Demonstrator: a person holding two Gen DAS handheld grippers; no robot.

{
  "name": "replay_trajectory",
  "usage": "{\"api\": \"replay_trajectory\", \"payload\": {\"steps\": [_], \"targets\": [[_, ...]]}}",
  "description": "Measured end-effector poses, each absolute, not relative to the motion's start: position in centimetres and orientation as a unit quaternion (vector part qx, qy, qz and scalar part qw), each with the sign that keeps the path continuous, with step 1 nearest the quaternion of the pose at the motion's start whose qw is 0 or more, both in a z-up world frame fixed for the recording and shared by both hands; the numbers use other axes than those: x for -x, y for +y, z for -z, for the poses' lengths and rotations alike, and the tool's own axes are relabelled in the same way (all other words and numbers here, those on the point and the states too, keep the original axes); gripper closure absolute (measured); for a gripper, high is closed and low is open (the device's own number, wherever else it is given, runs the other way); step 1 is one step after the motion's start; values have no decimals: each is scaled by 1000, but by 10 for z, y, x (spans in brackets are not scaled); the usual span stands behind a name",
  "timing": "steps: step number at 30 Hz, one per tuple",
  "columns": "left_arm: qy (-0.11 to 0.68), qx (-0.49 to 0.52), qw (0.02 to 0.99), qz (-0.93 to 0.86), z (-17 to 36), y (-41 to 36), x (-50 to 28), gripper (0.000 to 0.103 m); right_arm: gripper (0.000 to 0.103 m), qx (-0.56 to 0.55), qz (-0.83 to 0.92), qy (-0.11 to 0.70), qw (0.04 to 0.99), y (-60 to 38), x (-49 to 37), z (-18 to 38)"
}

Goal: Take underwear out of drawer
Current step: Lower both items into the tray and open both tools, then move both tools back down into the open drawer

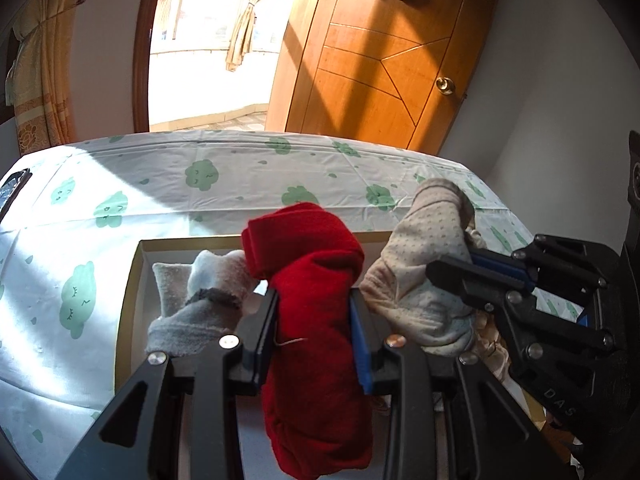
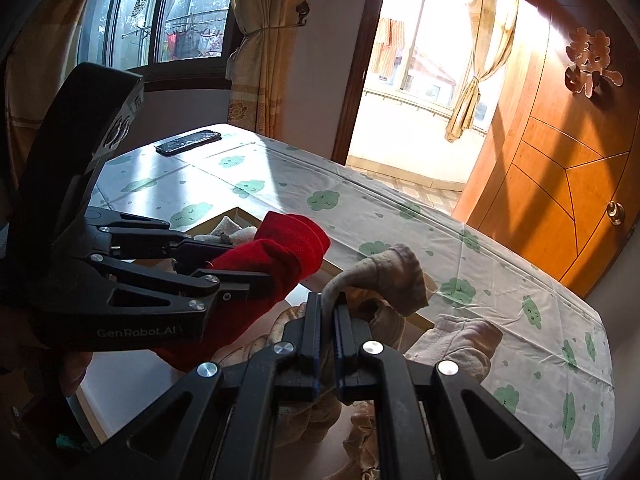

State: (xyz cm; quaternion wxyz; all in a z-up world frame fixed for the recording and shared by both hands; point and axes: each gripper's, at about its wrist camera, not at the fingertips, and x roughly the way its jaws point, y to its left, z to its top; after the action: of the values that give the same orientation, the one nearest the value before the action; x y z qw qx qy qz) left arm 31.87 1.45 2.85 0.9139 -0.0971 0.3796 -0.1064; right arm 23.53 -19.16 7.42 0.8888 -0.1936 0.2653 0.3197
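My left gripper (image 1: 314,312) is shut on a rolled red garment (image 1: 308,280) that stands up between its fingers and hangs below them, above the open drawer (image 1: 168,245). From the right wrist view the same red garment (image 2: 280,256) sticks out of the left gripper (image 2: 256,276). My right gripper (image 2: 329,312) is shut on a beige dotted piece of underwear (image 2: 384,268), whose fabric arches up over the fingertips. In the left wrist view that beige underwear (image 1: 424,256) hangs from the right gripper (image 1: 444,268) beside the red one.
Grey and white socks (image 1: 200,296) lie in the drawer's left end, more beige clothes (image 2: 304,400) lie under the right gripper, and another beige piece (image 2: 460,340) rests by the drawer's edge. The cloud-print cloth (image 1: 120,184) covers the surface. A phone (image 2: 188,142) lies far left. A wooden door (image 1: 384,60) stands behind.
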Motion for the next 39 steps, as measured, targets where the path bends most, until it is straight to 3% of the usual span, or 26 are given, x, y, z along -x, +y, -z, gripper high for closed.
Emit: {"api": "replay_trajectory", "payload": {"steps": [7, 9, 11, 13, 24, 27, 39], "targets": [[384, 123, 909, 109, -25, 15, -319, 68, 94, 190, -303, 291, 887, -182, -248, -68], [379, 129, 910, 110, -27, 18, -316, 61, 81, 181, -303, 297, 887, -185, -248, -66], [373, 140, 911, 106, -29, 24, -312, 52, 56, 181, -303, 296, 888, -188, -243, -64], [361, 157, 913, 107, -34, 30, -305, 46, 50, 181, -304, 291, 889, -192, -237, -64], [254, 169, 945, 118, -66, 39, -211, 33, 44, 158, -328, 223, 904, -245, -147, -75], [233, 160, 952, 121, -65, 36, -178, 30, 38, 146, -342, 202, 906, -262, -110, -75], [246, 131, 951, 135, -22, 3, -91, 28, 35, 173, -371, 231, 882, -295, -15, -15]]}}
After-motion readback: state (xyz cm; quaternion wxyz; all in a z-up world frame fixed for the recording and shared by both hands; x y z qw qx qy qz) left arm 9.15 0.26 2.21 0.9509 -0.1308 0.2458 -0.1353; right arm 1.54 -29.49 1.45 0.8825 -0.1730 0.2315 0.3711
